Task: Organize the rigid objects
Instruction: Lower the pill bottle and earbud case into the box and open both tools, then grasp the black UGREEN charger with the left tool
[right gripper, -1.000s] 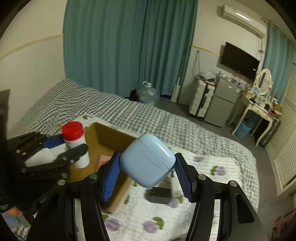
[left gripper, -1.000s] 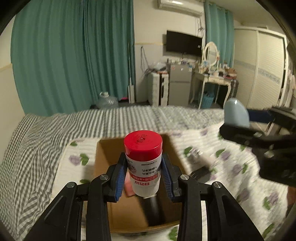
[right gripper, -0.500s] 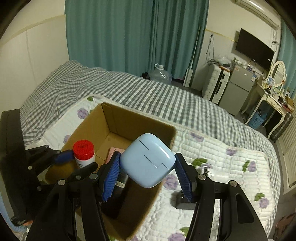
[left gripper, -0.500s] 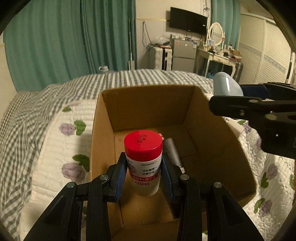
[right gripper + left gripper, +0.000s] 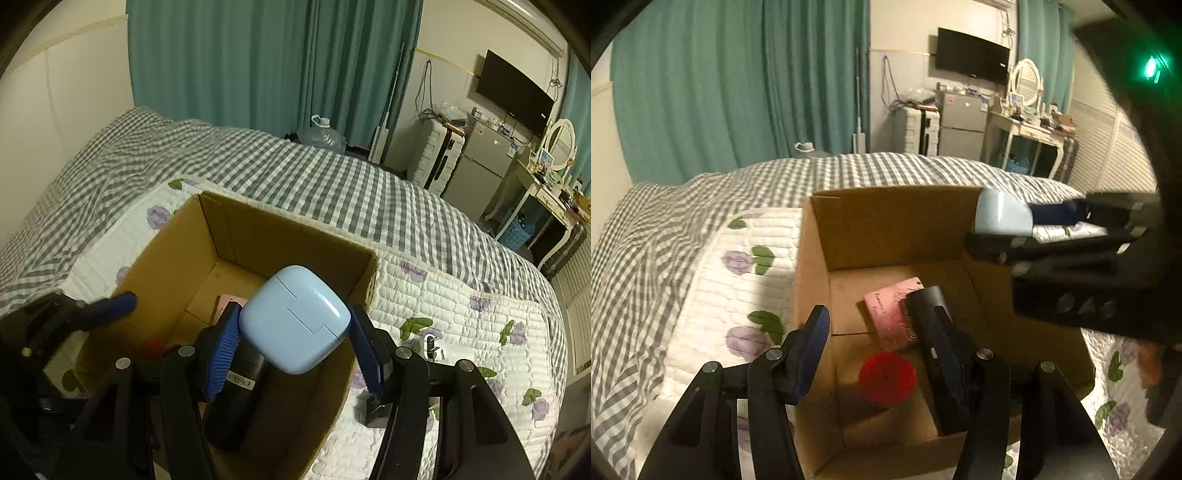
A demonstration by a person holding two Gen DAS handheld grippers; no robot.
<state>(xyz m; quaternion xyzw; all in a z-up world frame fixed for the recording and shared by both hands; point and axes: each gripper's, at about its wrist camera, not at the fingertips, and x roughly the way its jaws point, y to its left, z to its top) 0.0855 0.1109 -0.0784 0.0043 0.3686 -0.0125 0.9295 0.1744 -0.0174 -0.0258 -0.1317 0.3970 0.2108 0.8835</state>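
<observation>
Left wrist cam first: my left hand-held gripper (image 5: 875, 354) is spread wide with nothing in it, hanging over the near end of the cardboard box (image 5: 886, 225). The red-capped bottle (image 5: 887, 377) sits upright on the box floor right under the gap between the pads, with a pink card (image 5: 892, 312) and a dark cylinder (image 5: 932, 325) lying just past it. The risk here is simple — if I pull out sloppy, a pad clips that red cap and tips the bottle into the card. The near box wall is also close to my left pad, so a sideways drag could shove the whole box across the bed quilt (image 5: 738, 258).

Right wrist cam: my right hand-held gripper (image 5: 295, 343) is clamped on the light blue earbud case (image 5: 295, 319), held over the right side of the box, above the dark cylinder (image 5: 236, 387). The case is rounded and glossy, and looks pinched by its sides — I'd guess it could squirt out if I loosen unevenly. Dropped from up here it'd likely bounce off the cylinder and could pop open on its seam. The right wall (image 5: 364, 273) is just beside it too, so a bad bounce could send it out onto the quilt, where a small dark gadget (image 5: 376, 410) already lies. Both grippers share one box, so crowding is the other worry.
</observation>
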